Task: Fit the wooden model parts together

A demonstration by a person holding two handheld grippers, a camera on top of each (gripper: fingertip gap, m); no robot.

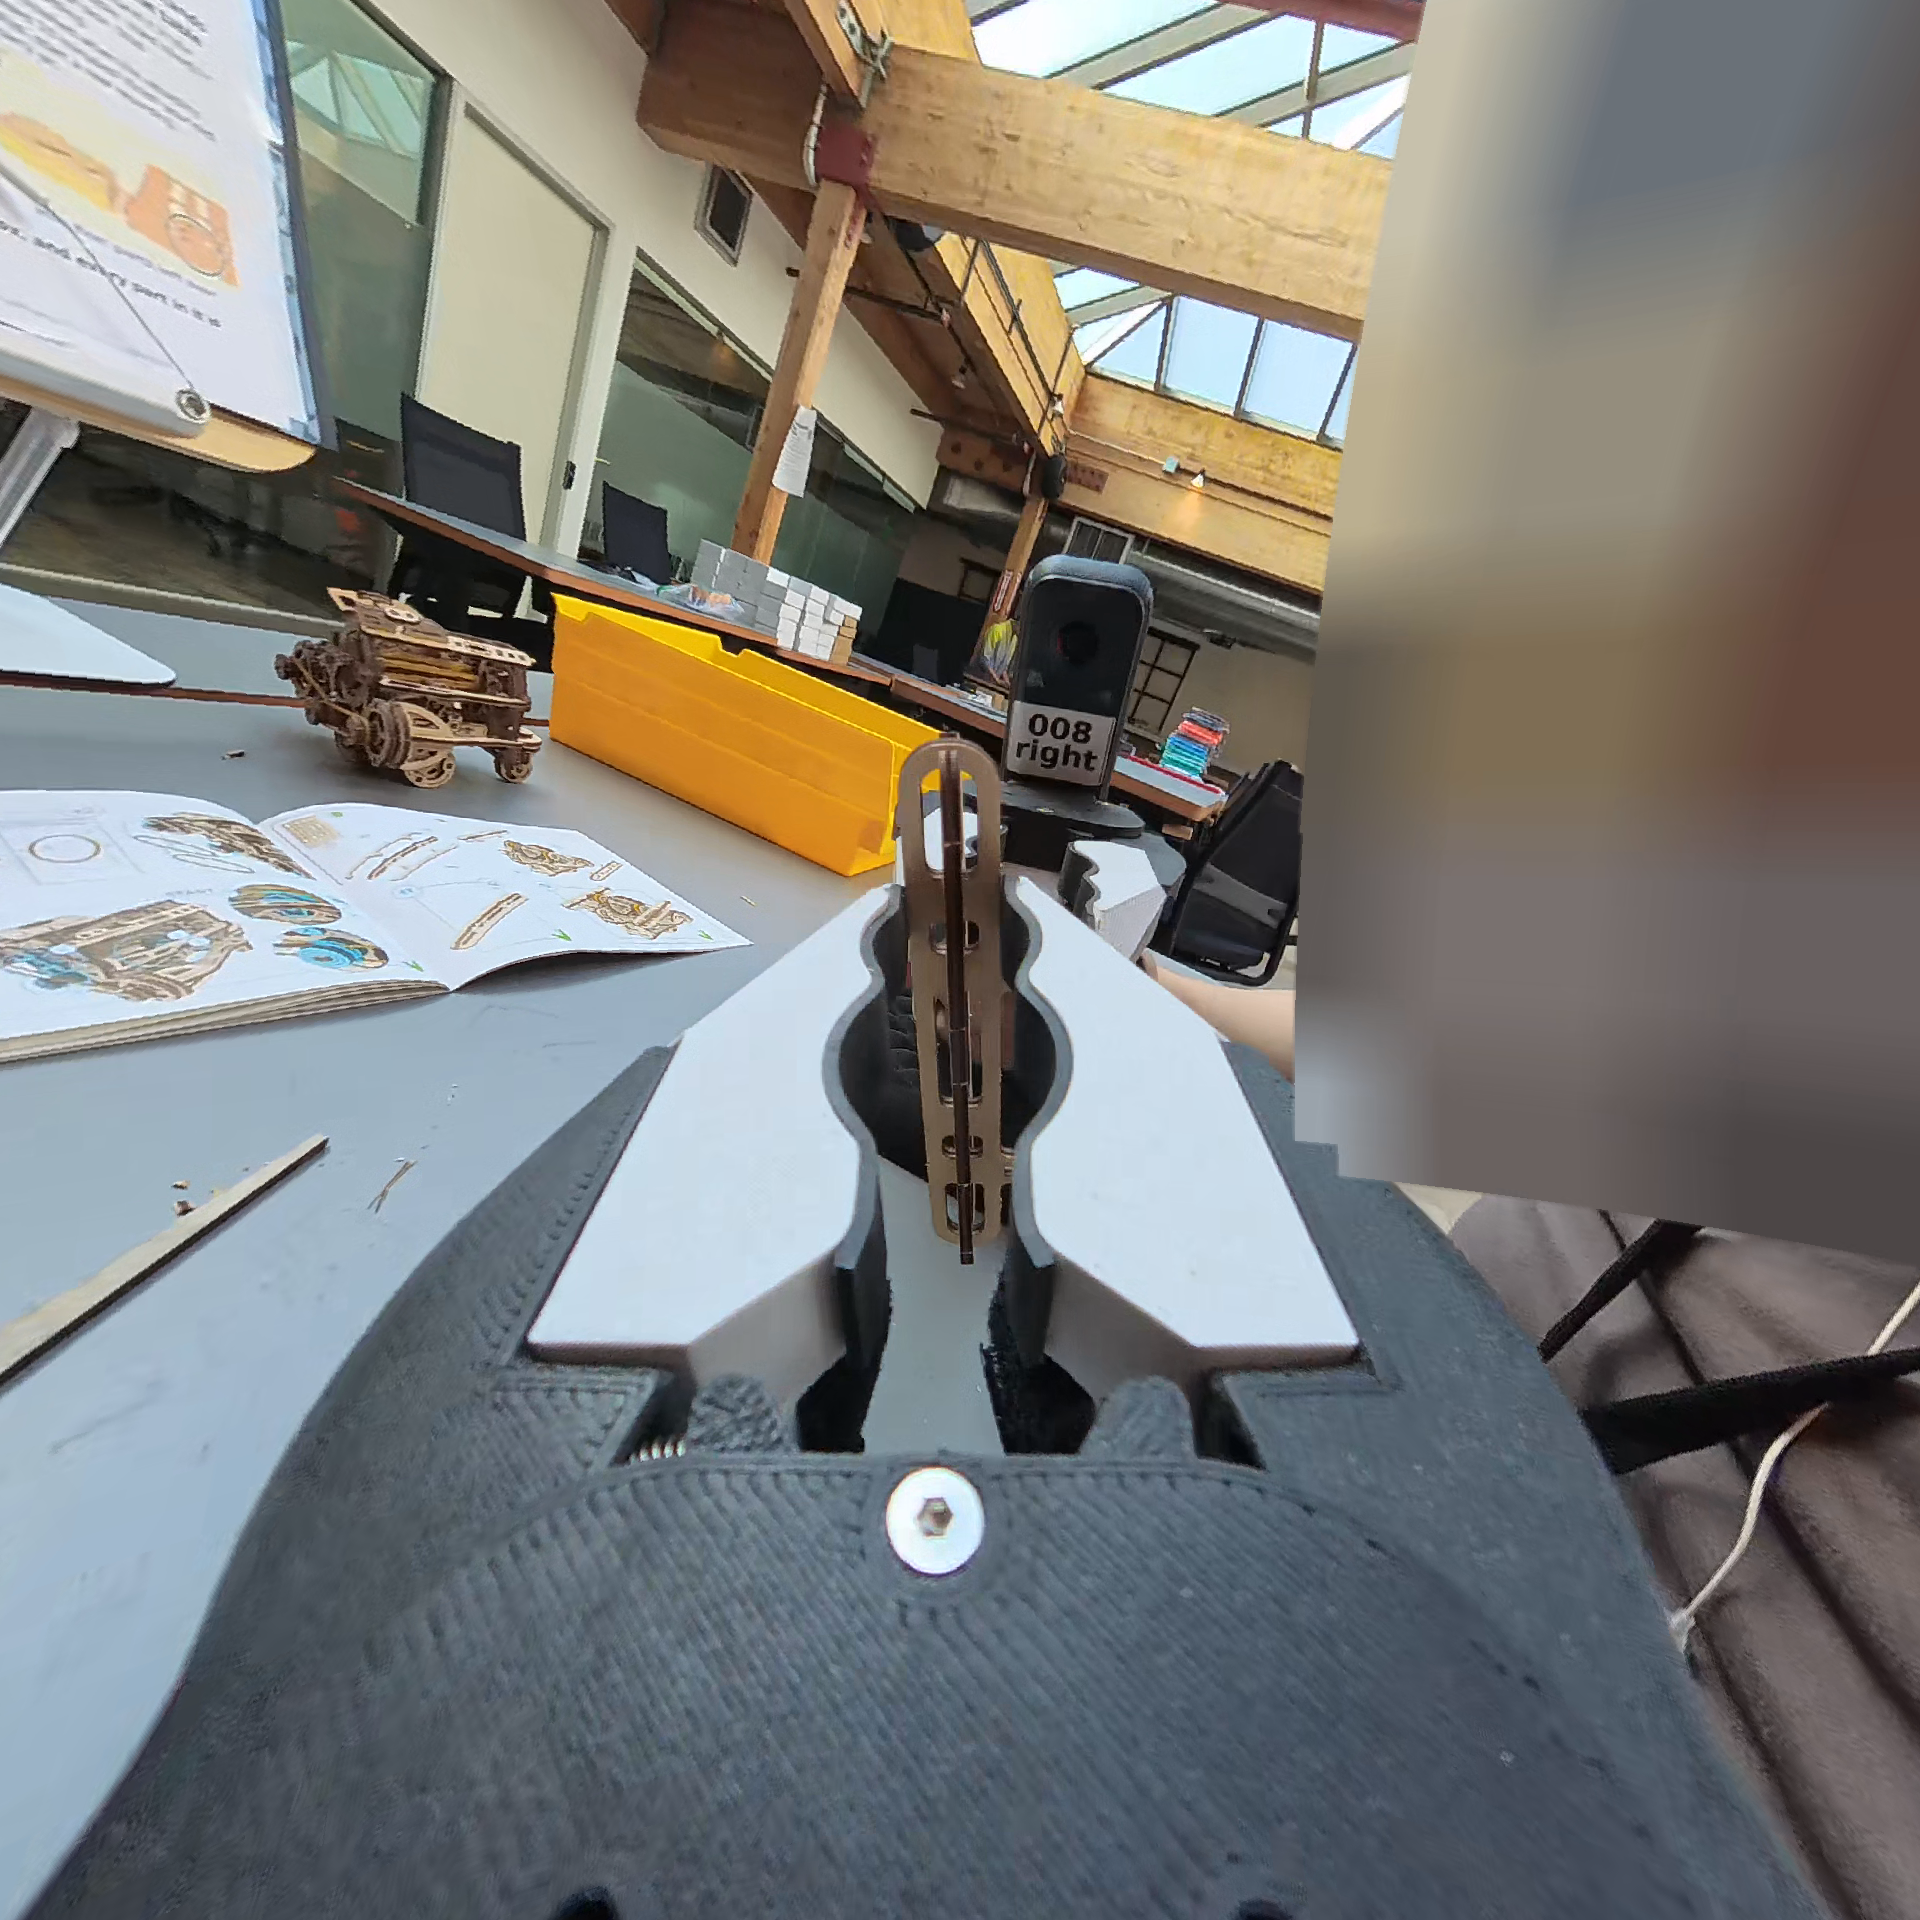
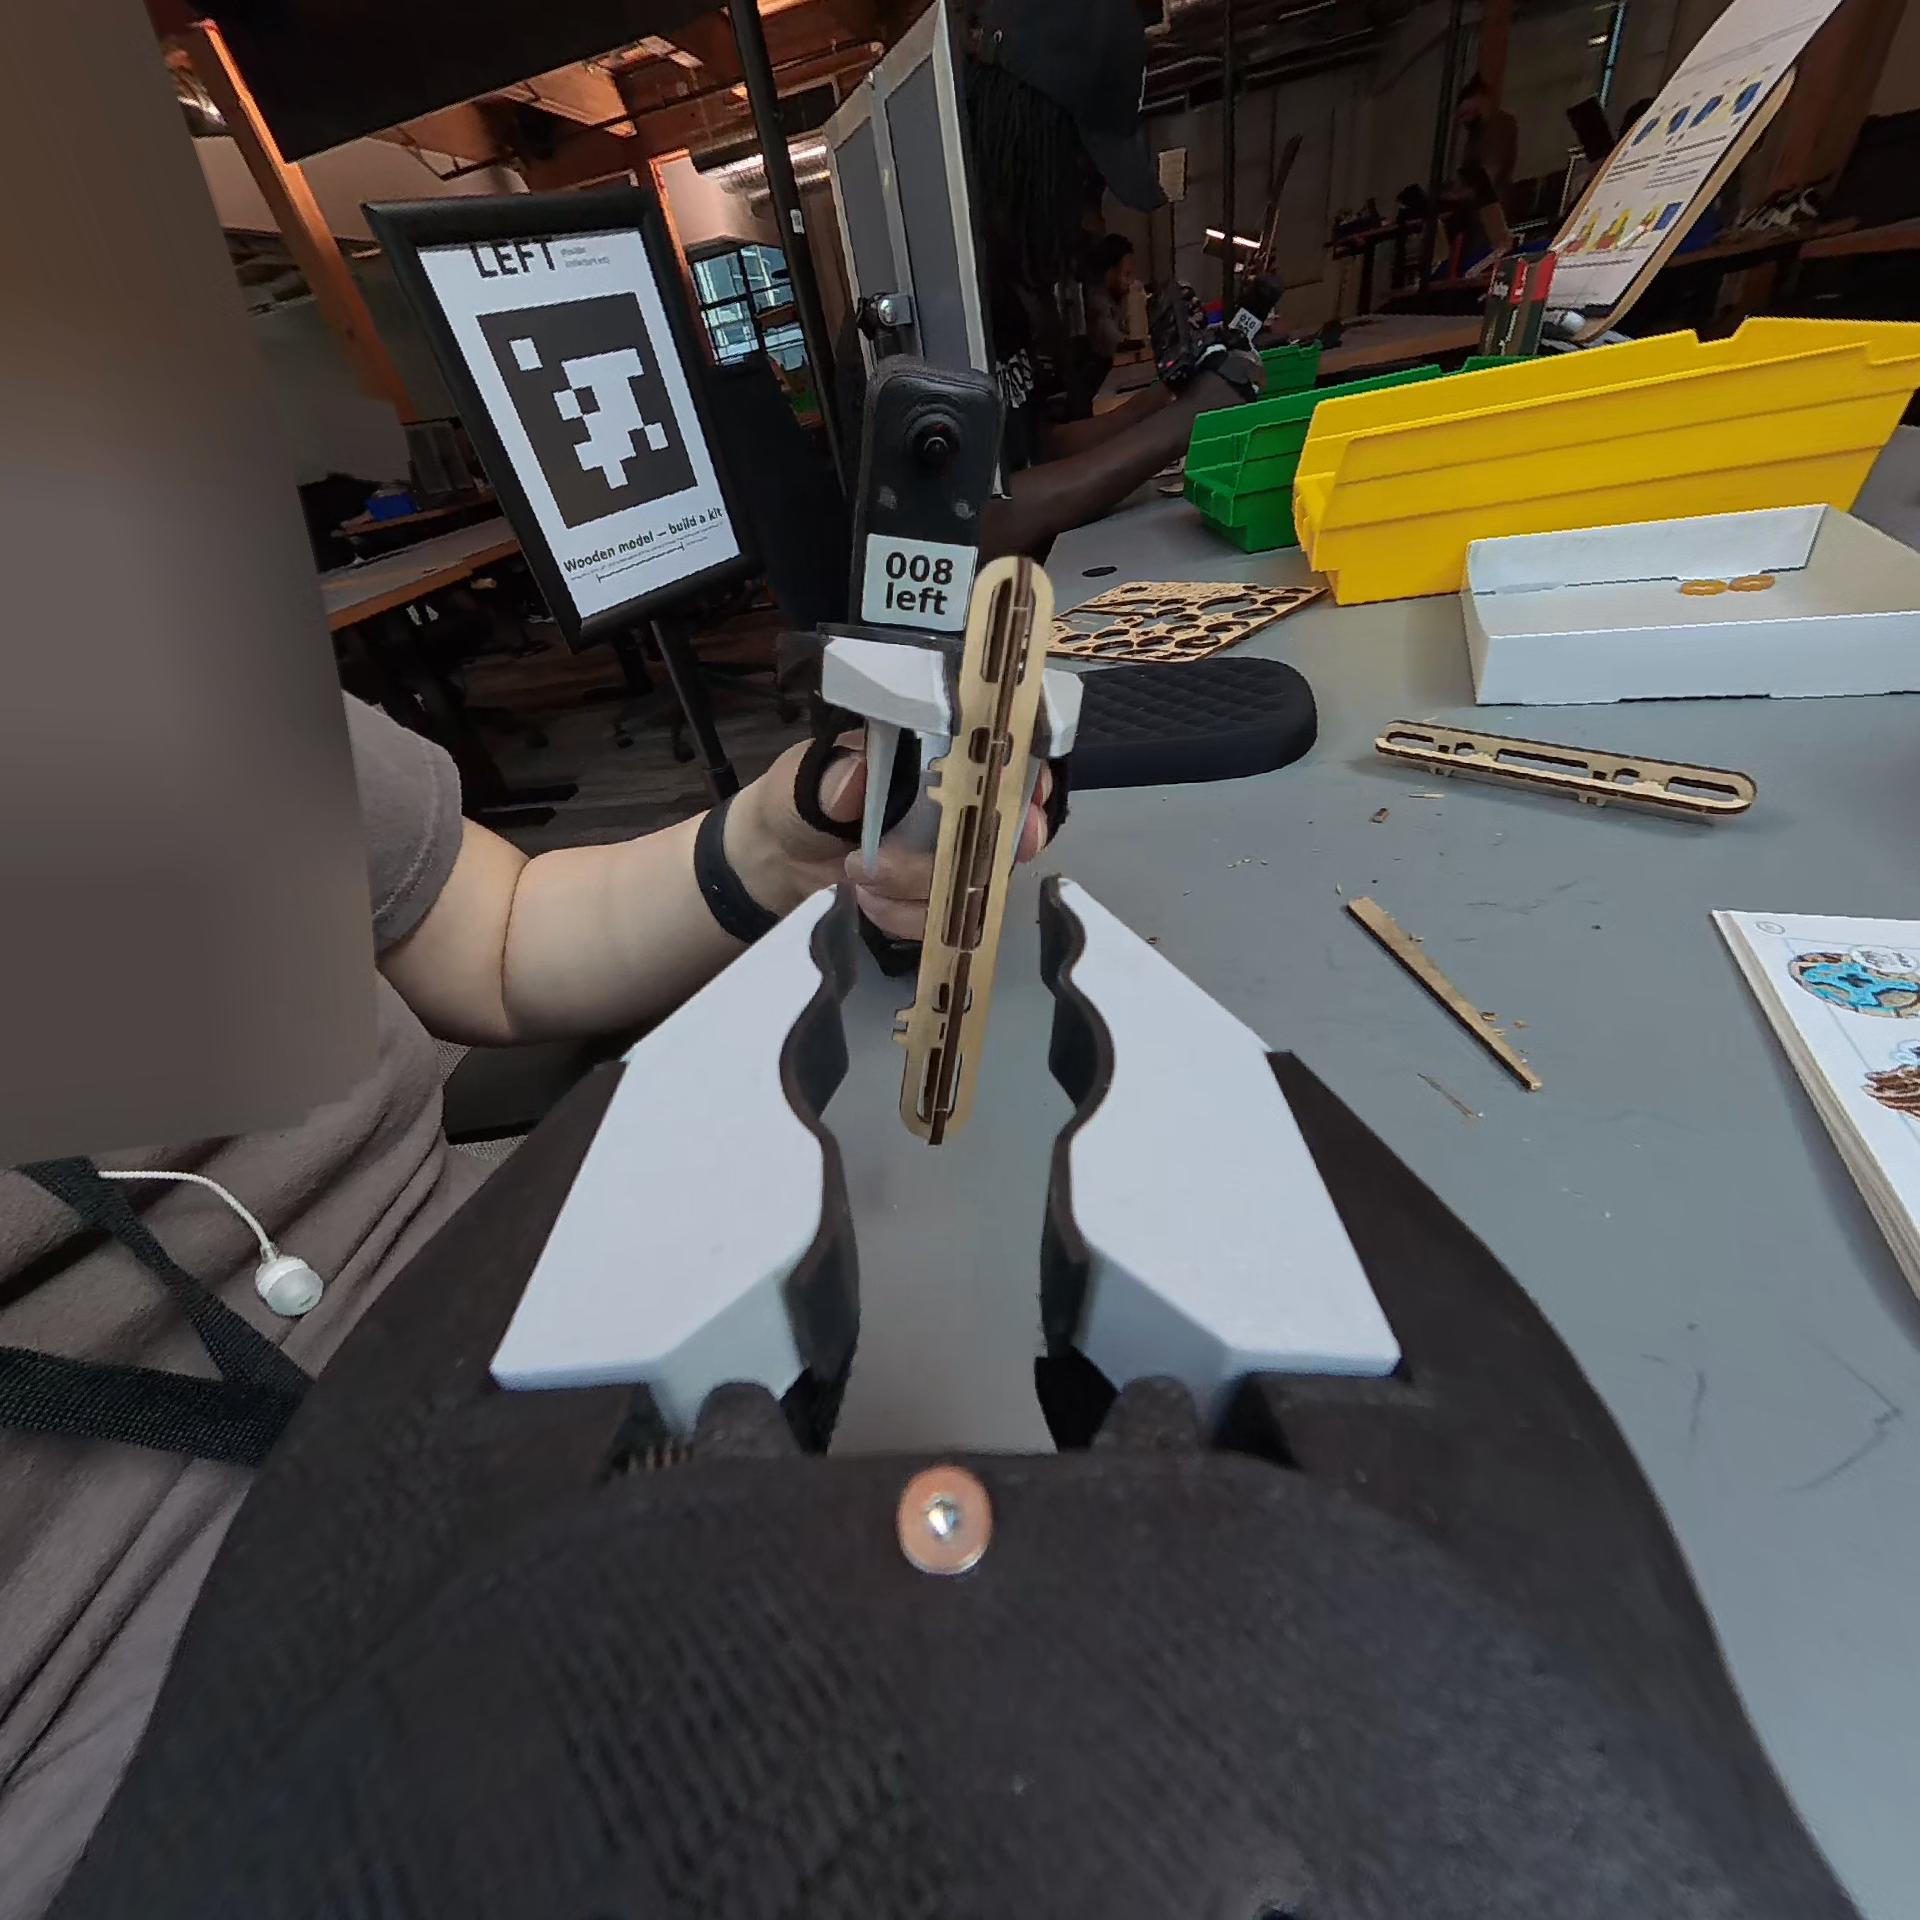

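In the left wrist view, the left gripper (image 1: 951, 935) is clamped on a slotted wooden strip (image 1: 954, 997), a long flat model part with rounded ends that stands nearly upright between the white fingers (image 1: 769, 1132) and pokes out past their tips. Behind it the right gripper (image 1: 1117, 883) faces back, partly hidden by the strip. On the grey table (image 1: 312, 1143) lie an open instruction booklet (image 1: 312, 904), a finished wooden model vehicle (image 1: 410, 686), a yellow bin (image 1: 717, 717) and a thin wooden sliver (image 1: 156, 1247). In the right wrist view, the right gripper (image 2: 945, 904) has its fingers apart, holding nothing; the same slotted wooden strip (image 2: 971, 862) hangs tilted in front of them, gripped by the left gripper (image 2: 951, 831) in a person's hand (image 2: 831, 831). A second slotted strip (image 2: 1564, 769) lies on the table (image 2: 1247, 935) to the right, near a white box (image 2: 1683, 623), a punched-out wooden sheet (image 2: 1174, 618) and yellow (image 2: 1600, 457) and green (image 2: 1242, 478) bins.
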